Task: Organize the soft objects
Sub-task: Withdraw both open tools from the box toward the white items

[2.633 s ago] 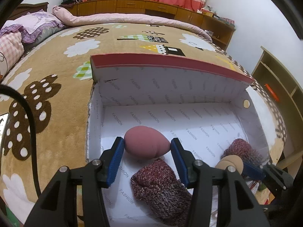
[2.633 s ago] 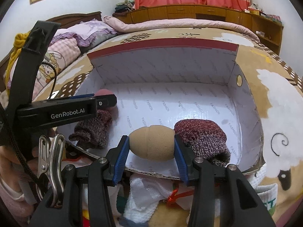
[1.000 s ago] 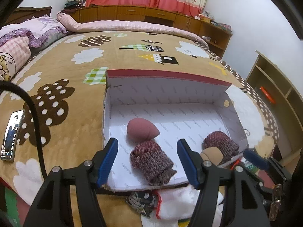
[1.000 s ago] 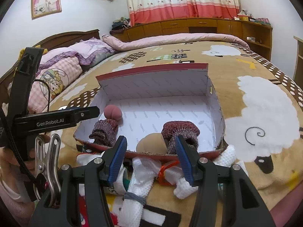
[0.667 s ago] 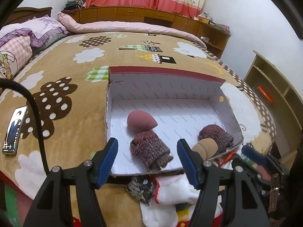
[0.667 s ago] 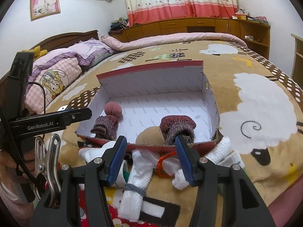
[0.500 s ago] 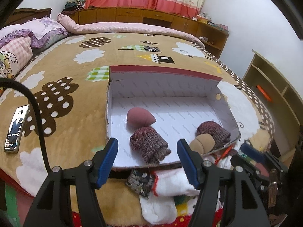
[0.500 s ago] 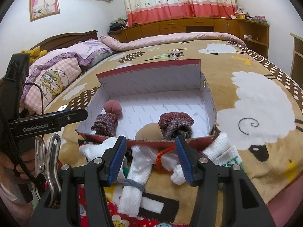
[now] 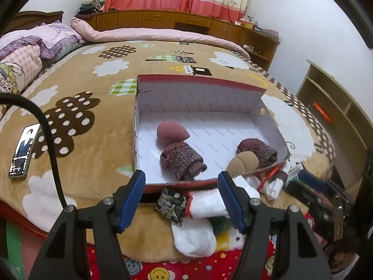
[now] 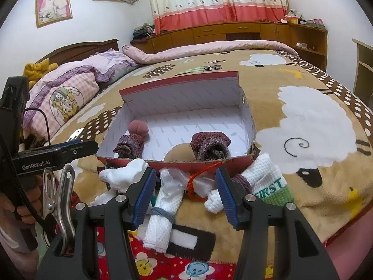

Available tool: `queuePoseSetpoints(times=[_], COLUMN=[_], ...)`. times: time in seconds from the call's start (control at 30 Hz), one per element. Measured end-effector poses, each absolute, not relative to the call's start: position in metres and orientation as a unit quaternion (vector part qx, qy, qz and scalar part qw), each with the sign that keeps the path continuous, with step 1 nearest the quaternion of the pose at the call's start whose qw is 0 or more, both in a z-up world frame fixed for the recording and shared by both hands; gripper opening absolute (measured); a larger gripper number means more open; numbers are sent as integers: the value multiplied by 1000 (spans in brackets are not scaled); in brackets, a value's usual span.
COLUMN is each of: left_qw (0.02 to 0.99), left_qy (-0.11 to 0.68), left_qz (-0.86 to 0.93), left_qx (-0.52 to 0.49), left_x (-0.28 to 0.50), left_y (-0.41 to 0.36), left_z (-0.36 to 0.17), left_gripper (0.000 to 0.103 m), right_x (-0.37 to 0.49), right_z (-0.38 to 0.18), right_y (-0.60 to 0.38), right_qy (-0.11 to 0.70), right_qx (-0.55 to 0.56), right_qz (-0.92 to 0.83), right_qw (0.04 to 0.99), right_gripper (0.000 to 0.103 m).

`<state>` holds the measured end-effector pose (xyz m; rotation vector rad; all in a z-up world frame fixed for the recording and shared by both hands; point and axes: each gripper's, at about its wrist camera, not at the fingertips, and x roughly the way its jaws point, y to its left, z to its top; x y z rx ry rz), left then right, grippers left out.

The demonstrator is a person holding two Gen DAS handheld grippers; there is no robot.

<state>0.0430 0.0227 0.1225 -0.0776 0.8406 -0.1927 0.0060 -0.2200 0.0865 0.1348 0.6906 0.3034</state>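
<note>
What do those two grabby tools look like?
Both are black plastic, with two arms ending in blue ribbed pads. The left tool trails a thick black cable; its side reads "GenRobot.AI". A silver metal clip hangs beside the right tool.

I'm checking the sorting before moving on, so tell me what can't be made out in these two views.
- Tan sponge: right wrist view, lower part hidden behind the box front wall.
- Sock pile: left wrist view, partly covered by the open, empty left gripper; count unclear.
- Phone screen: left wrist view, too small to read.
- Right gripper, open and empty, hides socks beneath.
</note>
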Motion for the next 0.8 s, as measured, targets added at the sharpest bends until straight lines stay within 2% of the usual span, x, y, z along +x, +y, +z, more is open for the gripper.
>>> queuePoseSetpoints(times=[0.8], left_qw=[890], left_qy=[441], left_qz=[-110], left_qx=[-36], left_x=[11], left_y=[24], left_z=[90], left_gripper=[68], right_x=[-19], right_z=[70], right_y=[-234], right_qy=[362], right_qx=[72], right_qz=[143], right_qw=[919], right_gripper=[54])
